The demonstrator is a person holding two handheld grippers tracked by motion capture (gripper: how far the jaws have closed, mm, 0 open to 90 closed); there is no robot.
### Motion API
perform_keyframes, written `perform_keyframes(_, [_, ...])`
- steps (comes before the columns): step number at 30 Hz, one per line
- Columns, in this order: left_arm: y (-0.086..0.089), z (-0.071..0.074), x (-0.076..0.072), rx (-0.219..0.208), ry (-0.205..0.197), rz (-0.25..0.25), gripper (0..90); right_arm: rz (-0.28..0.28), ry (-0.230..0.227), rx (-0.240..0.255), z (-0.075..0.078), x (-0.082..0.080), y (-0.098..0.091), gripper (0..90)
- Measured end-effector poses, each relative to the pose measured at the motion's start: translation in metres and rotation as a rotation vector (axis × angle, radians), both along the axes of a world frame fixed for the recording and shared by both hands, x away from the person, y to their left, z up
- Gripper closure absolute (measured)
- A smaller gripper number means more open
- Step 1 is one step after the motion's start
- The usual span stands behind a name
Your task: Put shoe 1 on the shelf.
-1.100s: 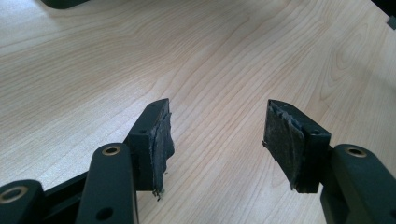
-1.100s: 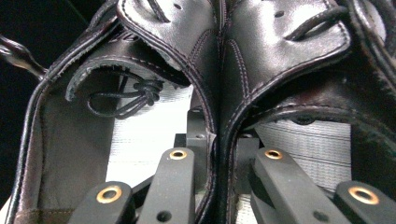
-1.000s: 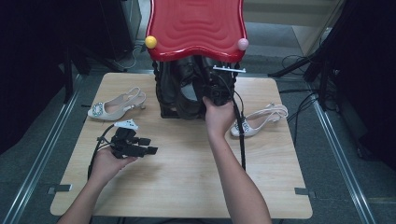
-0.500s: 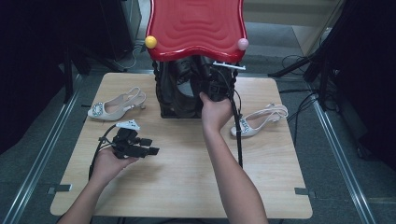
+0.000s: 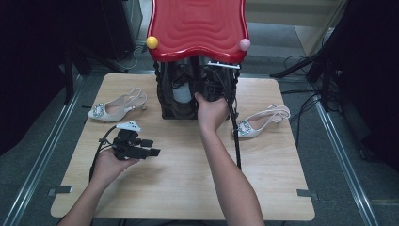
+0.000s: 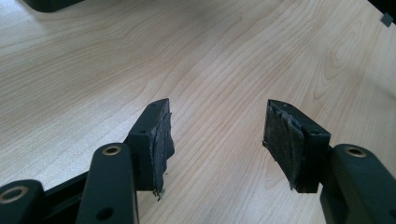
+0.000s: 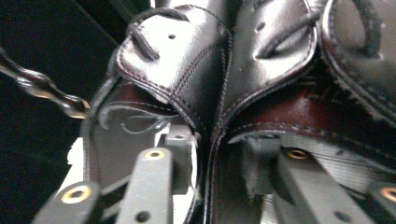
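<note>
Two dark leather shoes straddle the right claw, whose jaws have just been opening inside them; the left claw (gaping wide) holds nothing above the surface.

Surface: rack at rear centre, holding shoes beneath its top panel. One sandal lies left of the rack, another sandal right of it. Left gripper sits front-left, well apart from both; right gripper is inside the rack.
</note>
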State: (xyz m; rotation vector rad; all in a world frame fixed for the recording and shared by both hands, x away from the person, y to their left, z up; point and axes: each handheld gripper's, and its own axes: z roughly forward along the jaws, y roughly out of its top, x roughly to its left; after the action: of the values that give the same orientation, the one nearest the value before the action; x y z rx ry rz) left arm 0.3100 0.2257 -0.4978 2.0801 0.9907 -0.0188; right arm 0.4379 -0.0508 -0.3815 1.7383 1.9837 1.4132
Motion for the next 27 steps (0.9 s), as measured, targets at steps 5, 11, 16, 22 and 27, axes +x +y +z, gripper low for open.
perform_keyframes(5, [-0.002, 0.000, 0.000, 0.008, -0.003, 0.001, 41.6, 0.032, -0.031, -0.037, 0.002, -0.002, -0.002, 65.3])
perform_keyframes(11, [-0.002, 0.001, -0.001, 0.008, -0.008, 0.000, 41.6, 0.049, -0.068, -0.061, 0.006, -0.006, -0.006, 62.5])
perform_keyframes(16, [-0.001, 0.004, -0.001, 0.001, -0.010, 0.000, 41.6, 0.074, -0.082, -0.079, 0.009, -0.012, -0.013, 61.6])
perform_keyframes(22, [-0.006, 0.017, -0.009, -0.005, -0.032, -0.019, 42.0, 0.139, -0.106, -0.098, 0.014, -0.026, -0.025, 57.0])
perform_keyframes(27, [-0.013, 0.030, -0.012, 0.000, -0.052, -0.037, 43.9, 0.187, -0.112, -0.084, 0.019, -0.038, -0.037, 54.7])
